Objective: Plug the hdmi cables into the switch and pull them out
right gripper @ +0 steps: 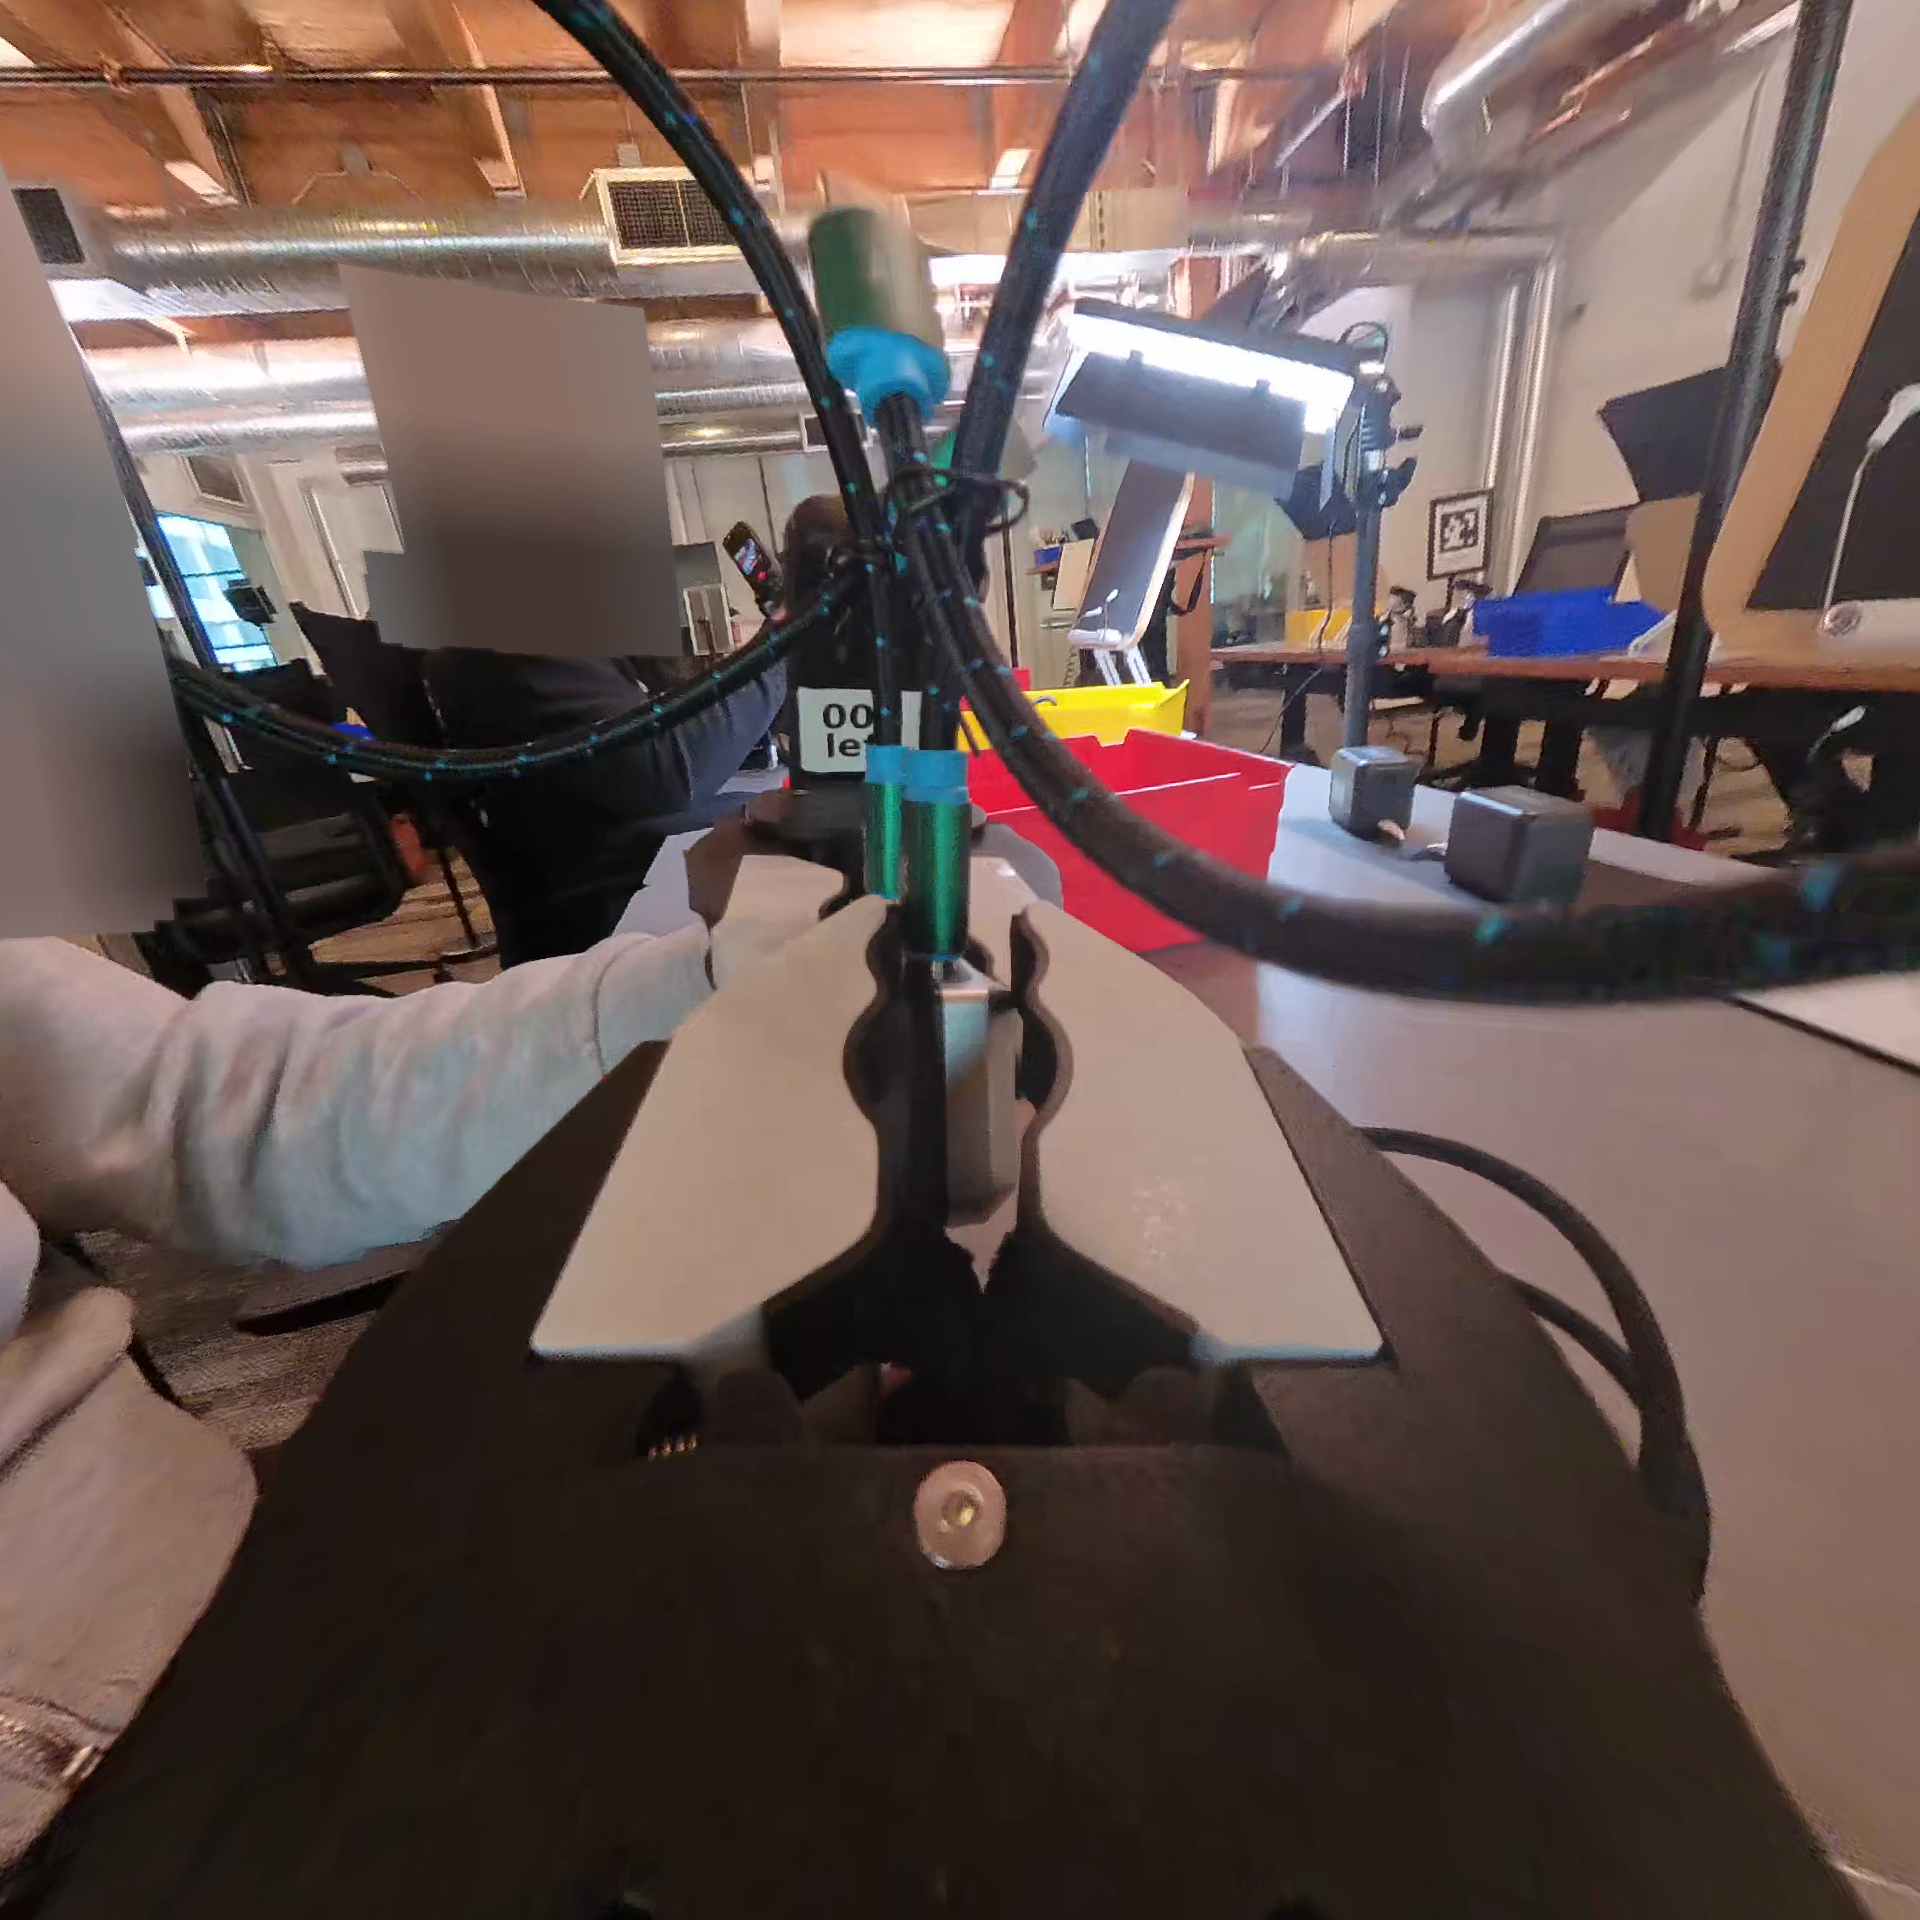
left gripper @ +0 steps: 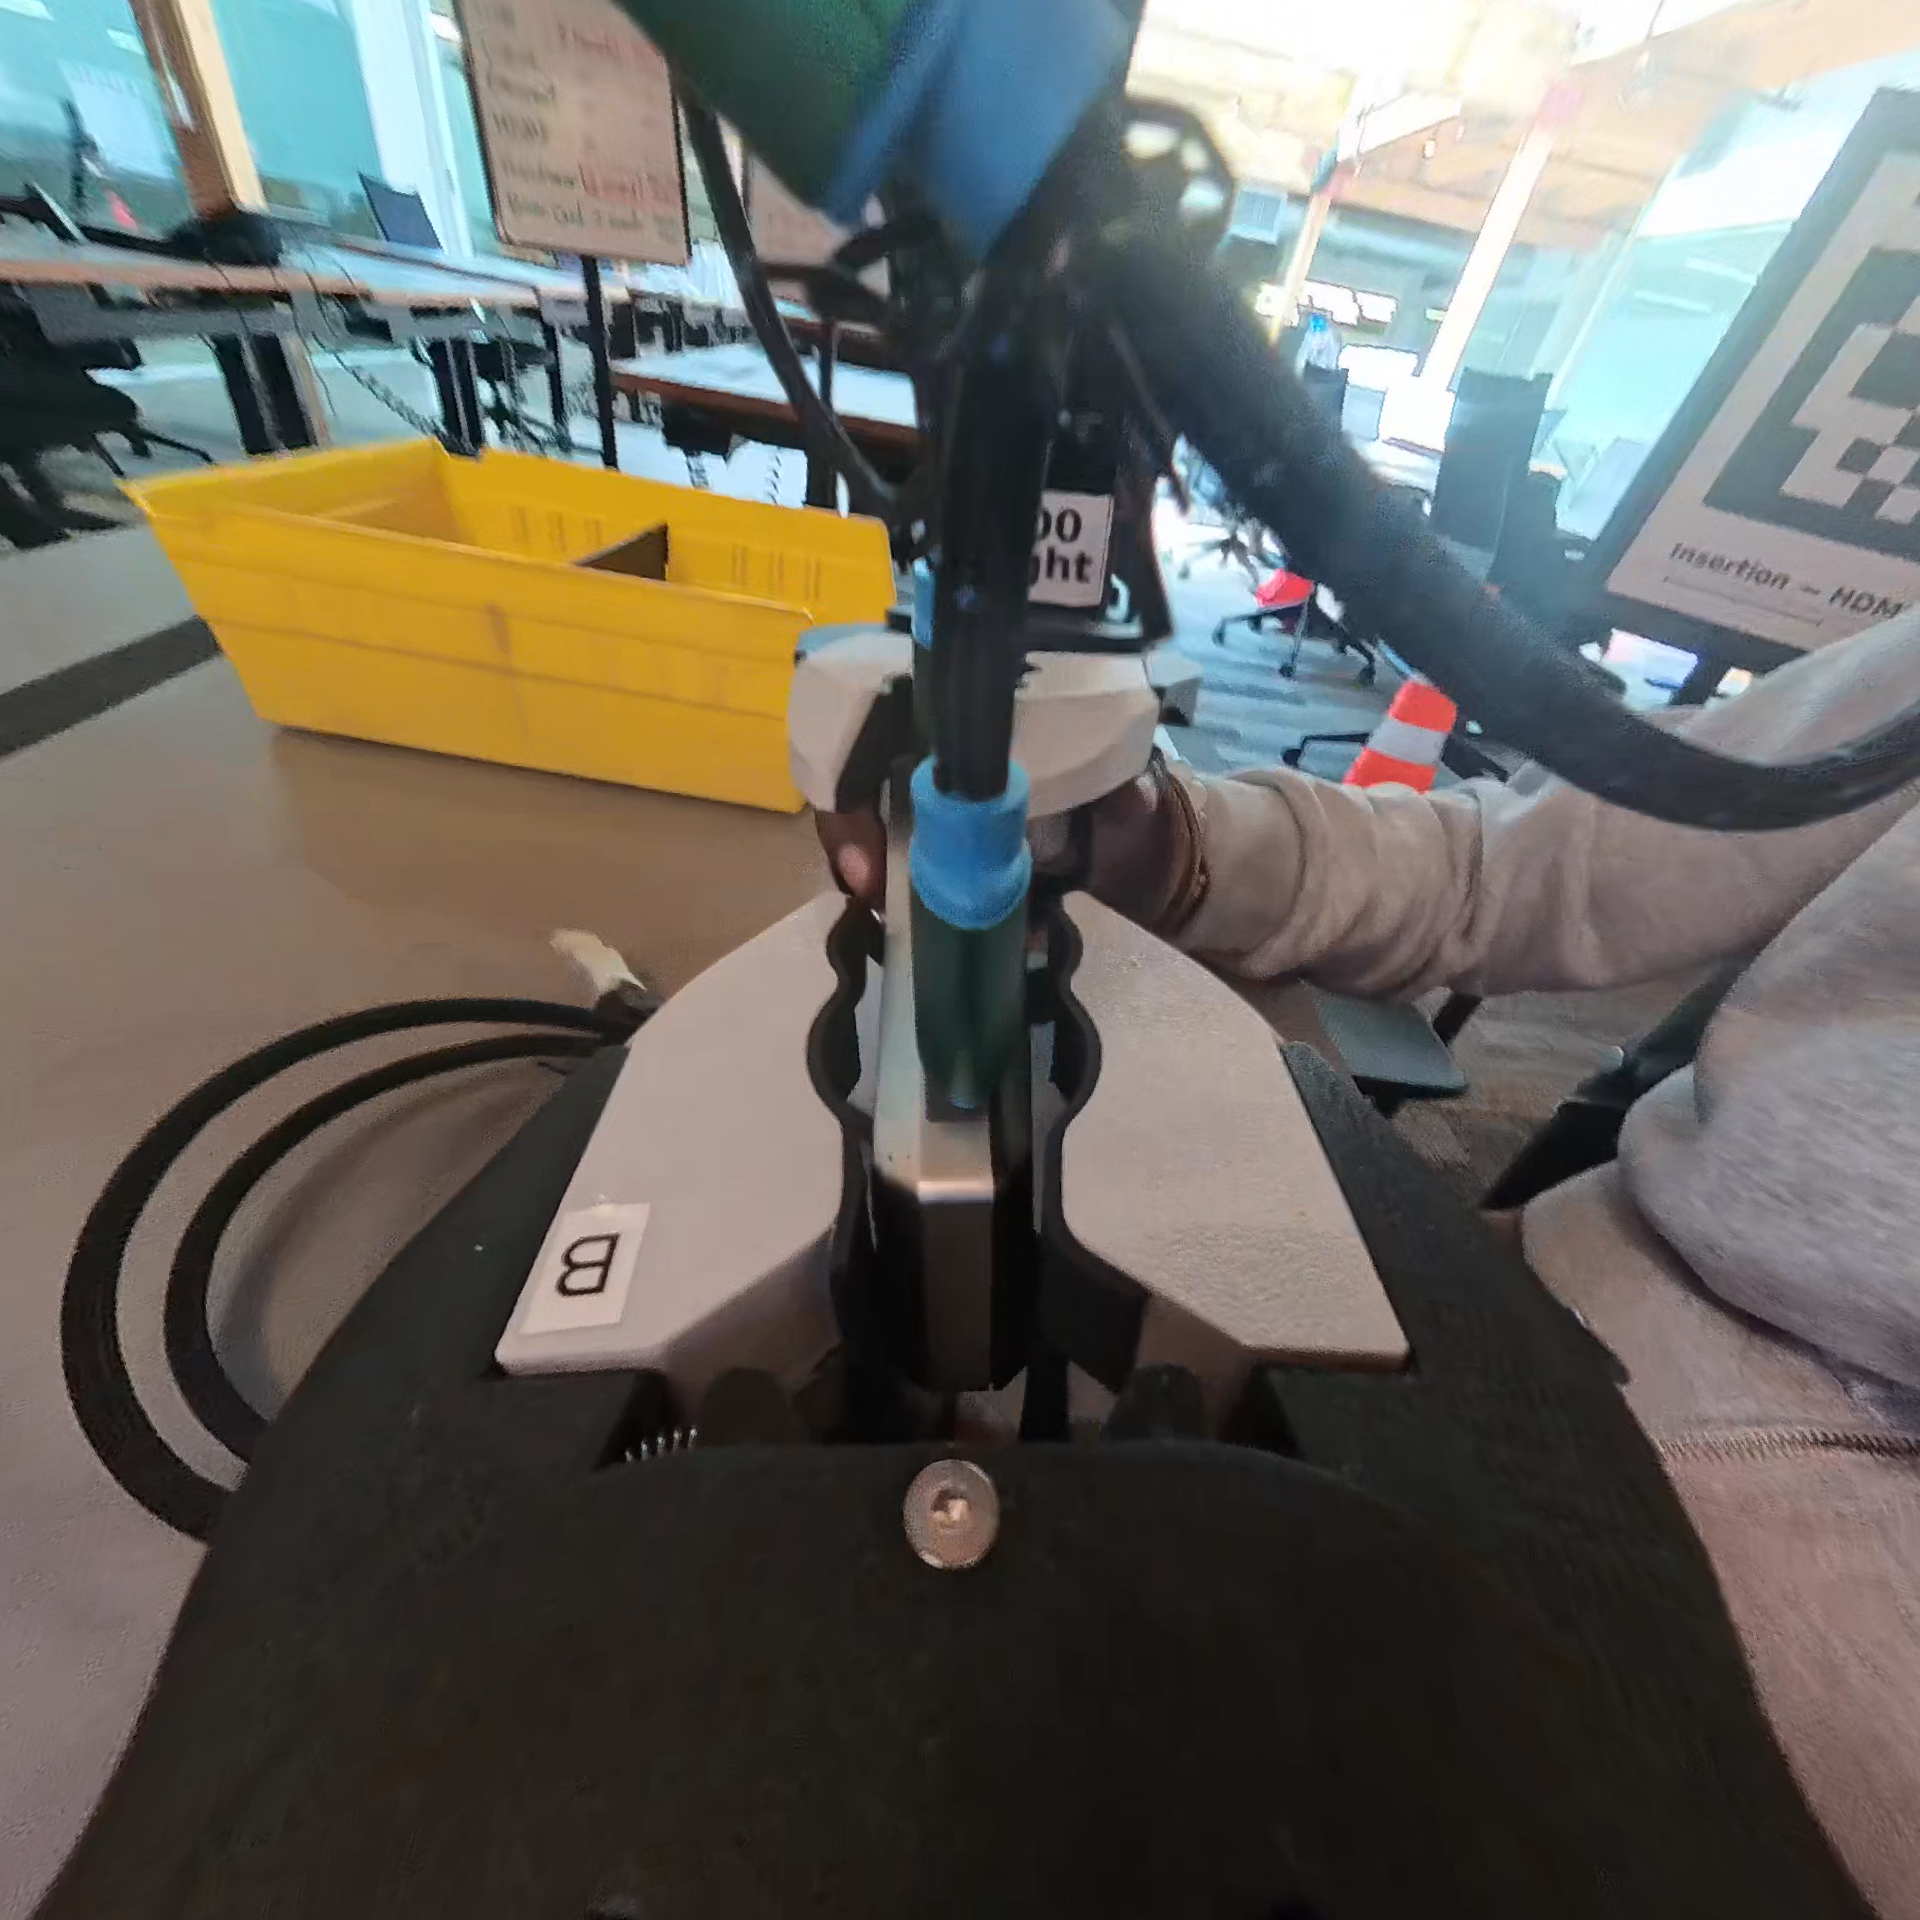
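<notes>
Both grippers are meeting over the same small silver box — the switch (left gripper: 930, 1174) — from opposite sides, above the edge of the counter (left gripper: 312, 935). The left gripper (left gripper: 951, 1049) is closing its fingers (left gripper: 727, 1143) nearly shut around the switch body, which is sitting wedged between the wavy black pads. The right gripper (right gripper: 951, 997) is facing it; its fingers (right gripper: 1153, 1143) are likewise drawn in close about the other end of the switch (right gripper: 977, 1091), though whether they are bearing on the box or on a plug I cannot tell. Green HDMI plugs (right gripper: 930, 873) with blue tape collars are standing upright in the switch's top face, side by side; from the left wrist view one plug (left gripper: 961, 987) is showing seated in its port. Their braided black cables (right gripper: 1091, 810) are looping up and away overhead, and a further green plug (right gripper: 862, 270) is hanging loose high up — apparently not inserted. A yellow bin (left gripper: 499, 613) and a coiled black cable (left gripper: 208, 1195) are lying on the counter behind. Judgement: the step in hand is either seating or extracting a plug while the left gripper is bracing the switch. The next move probably calls for a straight pull or push along the plug axis, holding the box steady so the cables do not twist it.
</notes>
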`<act>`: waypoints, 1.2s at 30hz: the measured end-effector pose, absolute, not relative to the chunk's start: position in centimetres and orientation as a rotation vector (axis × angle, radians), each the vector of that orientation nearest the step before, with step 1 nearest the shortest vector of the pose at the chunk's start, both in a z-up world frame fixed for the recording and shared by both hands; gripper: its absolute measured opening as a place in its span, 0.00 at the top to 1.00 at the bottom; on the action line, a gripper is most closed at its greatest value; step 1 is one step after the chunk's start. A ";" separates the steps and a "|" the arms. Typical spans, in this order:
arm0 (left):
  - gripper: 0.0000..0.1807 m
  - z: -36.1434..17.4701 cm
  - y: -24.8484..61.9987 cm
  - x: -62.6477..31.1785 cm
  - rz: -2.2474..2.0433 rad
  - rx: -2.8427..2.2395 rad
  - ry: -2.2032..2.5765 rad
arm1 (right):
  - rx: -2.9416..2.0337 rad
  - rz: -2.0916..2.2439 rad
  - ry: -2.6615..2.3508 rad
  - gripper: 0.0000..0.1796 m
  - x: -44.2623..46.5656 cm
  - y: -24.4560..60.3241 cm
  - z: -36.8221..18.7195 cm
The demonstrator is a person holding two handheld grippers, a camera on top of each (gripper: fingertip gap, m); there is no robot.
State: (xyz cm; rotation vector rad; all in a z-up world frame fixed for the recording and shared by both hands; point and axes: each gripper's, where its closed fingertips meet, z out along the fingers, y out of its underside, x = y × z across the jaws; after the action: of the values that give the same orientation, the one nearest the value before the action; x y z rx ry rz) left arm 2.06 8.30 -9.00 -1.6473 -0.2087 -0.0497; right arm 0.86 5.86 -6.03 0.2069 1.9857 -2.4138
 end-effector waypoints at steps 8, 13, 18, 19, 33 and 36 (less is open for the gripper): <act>0.74 -9.2 8.6 0.7 0.018 -1.616 -0.274 | 0.197 -2.571 1.824 0.91 0.8 7.2 -4.1; 0.60 -9.1 8.9 -0.1 0.068 -1.570 -0.315 | 0.335 -2.710 1.478 0.91 -0.6 9.8 -1.9; 0.60 -10.4 11.9 0.8 0.050 -1.595 -0.334 | 0.395 -2.818 1.301 0.91 -1.1 10.8 -1.1; 0.65 -10.1 12.2 0.8 0.064 -1.565 -0.339 | 0.401 -2.828 1.282 0.91 -1.1 10.7 -1.1; 0.88 -9.4 11.1 3.0 -0.058 -1.600 -0.203 | 0.195 -2.667 1.698 0.85 0.4 9.4 -1.4; 0.88 -10.4 11.4 3.6 -0.092 -1.658 -0.177 | 0.109 -2.559 1.736 0.92 1.6 8.7 -2.0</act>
State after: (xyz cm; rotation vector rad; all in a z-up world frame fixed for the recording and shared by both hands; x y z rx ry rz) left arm 3.56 11.40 -10.39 -1.6581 -0.1770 -0.0925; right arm 1.58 8.73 -1.96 0.1088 1.7365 -2.5590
